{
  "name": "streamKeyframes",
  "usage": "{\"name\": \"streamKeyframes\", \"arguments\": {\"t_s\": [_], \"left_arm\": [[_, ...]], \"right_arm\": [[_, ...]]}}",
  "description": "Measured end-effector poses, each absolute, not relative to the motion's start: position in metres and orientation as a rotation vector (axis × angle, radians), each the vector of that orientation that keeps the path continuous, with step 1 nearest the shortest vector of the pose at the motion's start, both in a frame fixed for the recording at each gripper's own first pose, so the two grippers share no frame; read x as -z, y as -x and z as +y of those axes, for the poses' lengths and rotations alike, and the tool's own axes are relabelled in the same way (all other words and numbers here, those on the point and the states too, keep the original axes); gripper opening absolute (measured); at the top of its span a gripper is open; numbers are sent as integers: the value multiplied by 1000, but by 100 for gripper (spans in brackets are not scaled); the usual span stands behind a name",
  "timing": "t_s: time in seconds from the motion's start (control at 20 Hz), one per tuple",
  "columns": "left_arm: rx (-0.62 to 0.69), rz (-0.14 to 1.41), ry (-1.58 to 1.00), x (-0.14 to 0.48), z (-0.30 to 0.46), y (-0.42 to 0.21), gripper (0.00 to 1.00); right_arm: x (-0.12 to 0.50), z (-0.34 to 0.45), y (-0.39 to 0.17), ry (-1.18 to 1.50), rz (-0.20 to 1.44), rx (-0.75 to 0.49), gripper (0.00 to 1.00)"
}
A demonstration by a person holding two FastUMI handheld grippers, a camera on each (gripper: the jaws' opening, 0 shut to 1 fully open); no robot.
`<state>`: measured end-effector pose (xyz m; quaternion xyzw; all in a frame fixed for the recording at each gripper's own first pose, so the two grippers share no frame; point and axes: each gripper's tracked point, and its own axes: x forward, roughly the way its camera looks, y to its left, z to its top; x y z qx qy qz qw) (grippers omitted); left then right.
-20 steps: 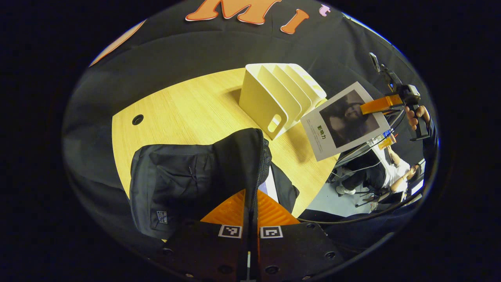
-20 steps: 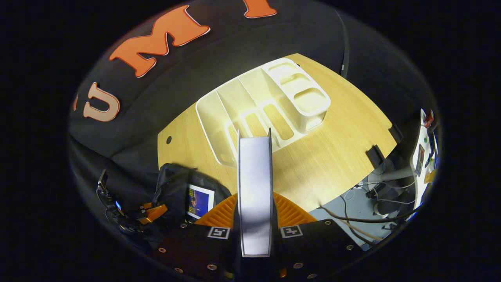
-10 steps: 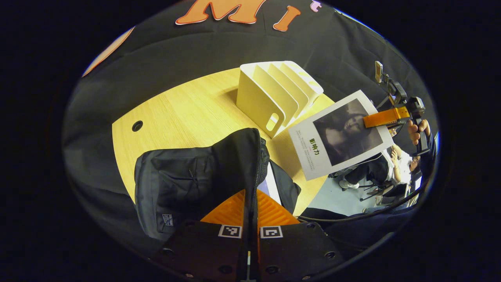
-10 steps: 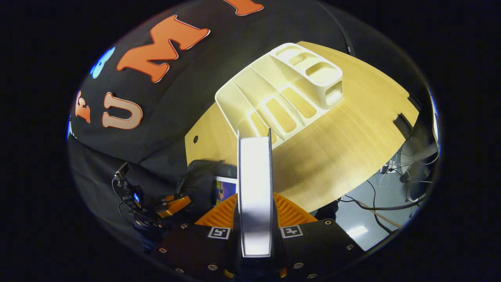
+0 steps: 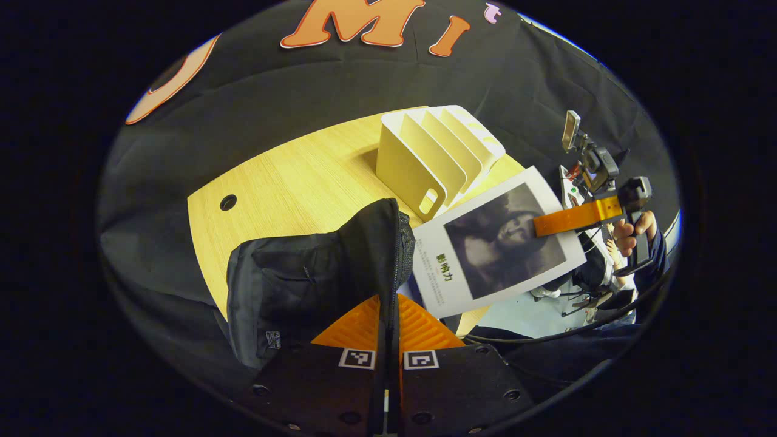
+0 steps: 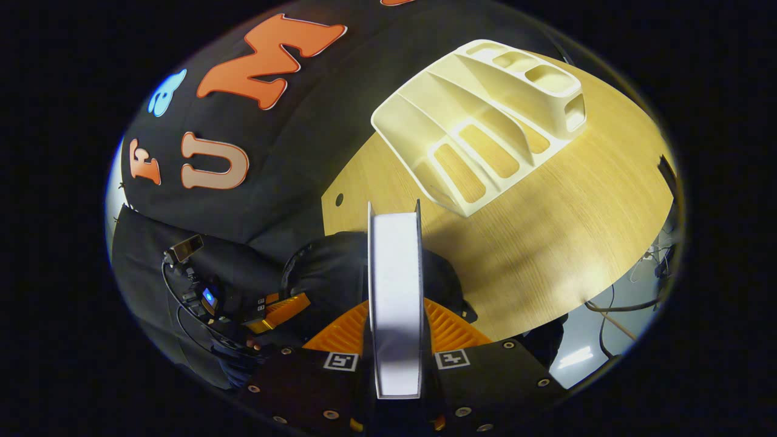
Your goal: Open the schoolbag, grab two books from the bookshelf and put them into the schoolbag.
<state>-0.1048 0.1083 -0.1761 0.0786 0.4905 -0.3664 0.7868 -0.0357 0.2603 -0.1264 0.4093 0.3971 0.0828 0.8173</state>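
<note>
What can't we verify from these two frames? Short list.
- Inside of the schoolbag: in the left gripper view its raised flap hides the opening; in the right gripper view the held book covers it.
- Book's cover: title text too small in the left gripper view; the right gripper view shows it edge-on.
- Left gripper: how much flap fabric is pinched, hidden between its fingers.
- Bookshelf slots: far pockets shadowed.

The grey-covered book (image 5: 495, 243) hid the black fabric schoolbag's (image 5: 315, 273) opening and the wooden table's (image 5: 285, 182) near right edge; its printed title was too small to read.
</note>
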Motion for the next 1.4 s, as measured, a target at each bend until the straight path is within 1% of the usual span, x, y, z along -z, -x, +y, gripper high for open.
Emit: {"name": "streamKeyframes", "arguments": {"t_s": [0.15,0.55,1.0,1.4], "left_arm": [[787,1047,-172,167,112,102,3],[797,1039,-164,158,108,98,3],[816,1033,-155,155,103,100,4],[844,1016,-158,143,98,103,3]], "right_arm": [[129,283,24,-902,837,-227,31],[148,328,-4,-1017,774,-300,31],[184,376,-34,-1127,733,-324,31],[202,405,-43,-1159,718,-342,31]]}}
